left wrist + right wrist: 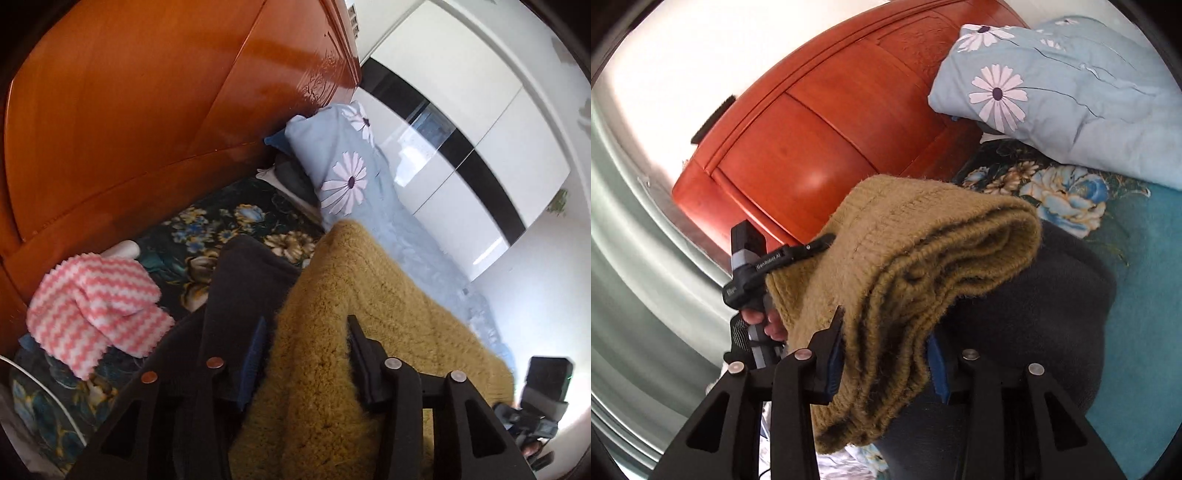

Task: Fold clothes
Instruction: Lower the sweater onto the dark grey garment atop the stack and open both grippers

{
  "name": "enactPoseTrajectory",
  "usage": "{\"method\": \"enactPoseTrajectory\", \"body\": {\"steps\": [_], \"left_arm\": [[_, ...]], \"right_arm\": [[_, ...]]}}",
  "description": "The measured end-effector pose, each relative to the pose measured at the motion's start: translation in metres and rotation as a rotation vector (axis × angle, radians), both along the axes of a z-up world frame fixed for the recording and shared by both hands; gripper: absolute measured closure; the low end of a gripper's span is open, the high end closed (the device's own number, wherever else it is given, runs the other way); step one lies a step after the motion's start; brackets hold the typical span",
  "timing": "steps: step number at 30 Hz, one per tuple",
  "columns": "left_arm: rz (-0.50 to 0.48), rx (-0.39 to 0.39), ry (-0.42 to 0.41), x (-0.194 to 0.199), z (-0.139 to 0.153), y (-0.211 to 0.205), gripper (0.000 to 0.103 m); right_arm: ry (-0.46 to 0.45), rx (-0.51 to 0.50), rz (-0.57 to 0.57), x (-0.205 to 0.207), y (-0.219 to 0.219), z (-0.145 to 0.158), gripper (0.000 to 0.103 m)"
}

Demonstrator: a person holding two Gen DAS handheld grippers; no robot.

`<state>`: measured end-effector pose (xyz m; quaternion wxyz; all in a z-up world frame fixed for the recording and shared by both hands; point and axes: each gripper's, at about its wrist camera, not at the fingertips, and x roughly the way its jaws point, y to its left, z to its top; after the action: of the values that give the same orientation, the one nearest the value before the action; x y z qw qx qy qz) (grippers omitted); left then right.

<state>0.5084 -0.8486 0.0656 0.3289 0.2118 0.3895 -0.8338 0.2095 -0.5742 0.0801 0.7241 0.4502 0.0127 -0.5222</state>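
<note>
Both grippers carry the sweater (pixel 916 266), folded thick, above a dark garment (pixel 1034 325) on the bed (pixel 1137 280). Right gripper (pixel 886 354) pinches the stacked layers between its pads. Left gripper (pixel 306 350) straddles the wool, jaws partly spread; I cannot tell whether its pads press. To do this well, lower both ends level, set the bundle flat on the dark garment, and free both sides together so no layer slides. A striped cloth (pixel 99 306) lies aside, near the pillow (pixel 332 155).

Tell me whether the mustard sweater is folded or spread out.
Folded. In the right wrist view the mustard sweater shows several stacked layers at its edge, bunched between the right gripper jaws, above a dark garment.
</note>
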Motion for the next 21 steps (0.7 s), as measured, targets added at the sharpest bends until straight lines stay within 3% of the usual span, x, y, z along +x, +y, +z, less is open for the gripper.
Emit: {"method": "enactPoseTrajectory", "body": {"steps": [5, 10, 16, 21], "left_arm": [[0.083, -0.081, 0.000, 0.004, 0.027, 0.010, 0.052], [0.149, -0.220, -0.086, 0.001, 0.060, 0.039, 0.041], [0.126, -0.428, -0.190, -0.004, 0.085, 0.114, 0.031], [0.131, -0.470, -0.220, -0.007, 0.082, 0.182, 0.018]], "right_arm": [[0.006, -0.003, -0.019, 0.000, -0.005, 0.006, 0.061], [0.053, -0.011, -0.057, -0.005, 0.003, 0.017, 0.046], [0.119, -0.039, -0.099, -0.011, 0.043, 0.032, 0.042], [0.261, -0.048, -0.077, 0.009, 0.095, 0.032, 0.041]]}}
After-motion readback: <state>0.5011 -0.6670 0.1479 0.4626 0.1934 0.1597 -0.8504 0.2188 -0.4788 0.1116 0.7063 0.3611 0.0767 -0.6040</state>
